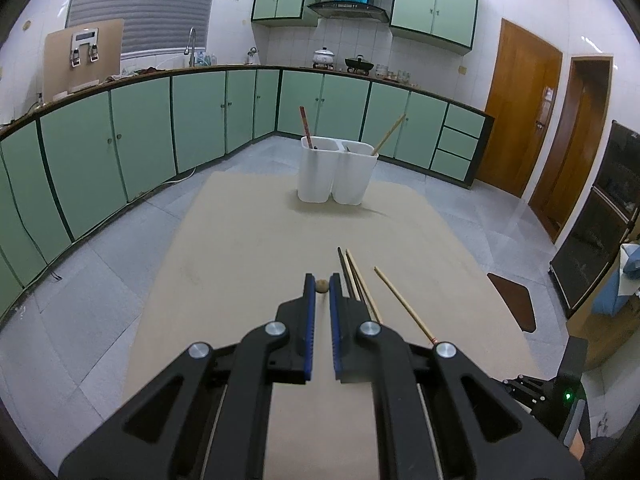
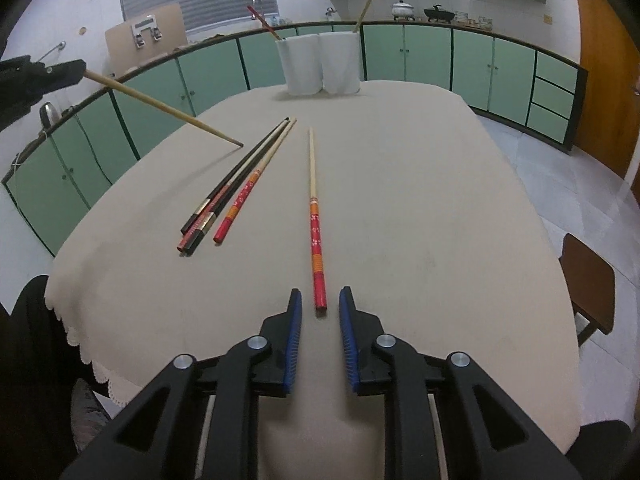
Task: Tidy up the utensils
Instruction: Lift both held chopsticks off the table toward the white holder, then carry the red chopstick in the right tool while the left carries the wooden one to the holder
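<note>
In the left wrist view, we see the left gripper [image 1: 320, 286] with its jaws clenched on a wooden chopstick [image 1: 321, 286], which we look at end-on, so only its round end shows between the blue pads. Ahead, on the bench [image 1: 240, 240] with a beige cloth, a white holder [image 1: 337, 174] with two compartments stands at the far end. A red chopstick [image 1: 305, 122] leans in its left compartment and a pale chopstick [image 1: 390, 134] leans in its right one. A group of chopsticks [image 1: 354, 280] lies just right of the jaws, and one single chopstick [image 1: 404, 304] lies a little further right.

In the right wrist view, we see the right gripper [image 2: 319, 300] low over the bench, its jaws released and slightly apart. The red end of the single chopstick lies between the pads, and they do not press on it. The group of chopsticks lies to the left, near but apart. Further left, the left gripper holds the wooden chopstick tilted, with its tip down near the cloth. The holder stands at the far end.
</note>
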A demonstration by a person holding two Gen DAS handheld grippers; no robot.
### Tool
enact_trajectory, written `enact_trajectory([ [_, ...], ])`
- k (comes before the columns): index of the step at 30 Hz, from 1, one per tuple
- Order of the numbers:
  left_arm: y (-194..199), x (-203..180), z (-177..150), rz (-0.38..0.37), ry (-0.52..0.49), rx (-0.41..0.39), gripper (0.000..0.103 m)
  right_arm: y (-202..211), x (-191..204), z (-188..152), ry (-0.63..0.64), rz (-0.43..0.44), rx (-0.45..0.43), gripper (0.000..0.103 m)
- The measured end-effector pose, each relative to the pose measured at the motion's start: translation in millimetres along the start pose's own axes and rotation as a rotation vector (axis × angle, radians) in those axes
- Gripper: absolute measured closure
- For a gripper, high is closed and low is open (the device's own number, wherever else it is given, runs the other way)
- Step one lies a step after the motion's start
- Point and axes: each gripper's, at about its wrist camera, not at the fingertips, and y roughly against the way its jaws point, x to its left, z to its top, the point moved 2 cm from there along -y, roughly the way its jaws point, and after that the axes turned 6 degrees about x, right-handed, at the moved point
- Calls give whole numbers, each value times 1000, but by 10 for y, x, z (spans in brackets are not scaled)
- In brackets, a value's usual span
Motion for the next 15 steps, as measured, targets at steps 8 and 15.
enact_trajectory([
  [8,30,48,34,2,14,6,97,102,-51,31,-27,6,21,98],
  [15,170,73,128,-11,10,-8,97,943,13,582,-22,27,-90,98],
])
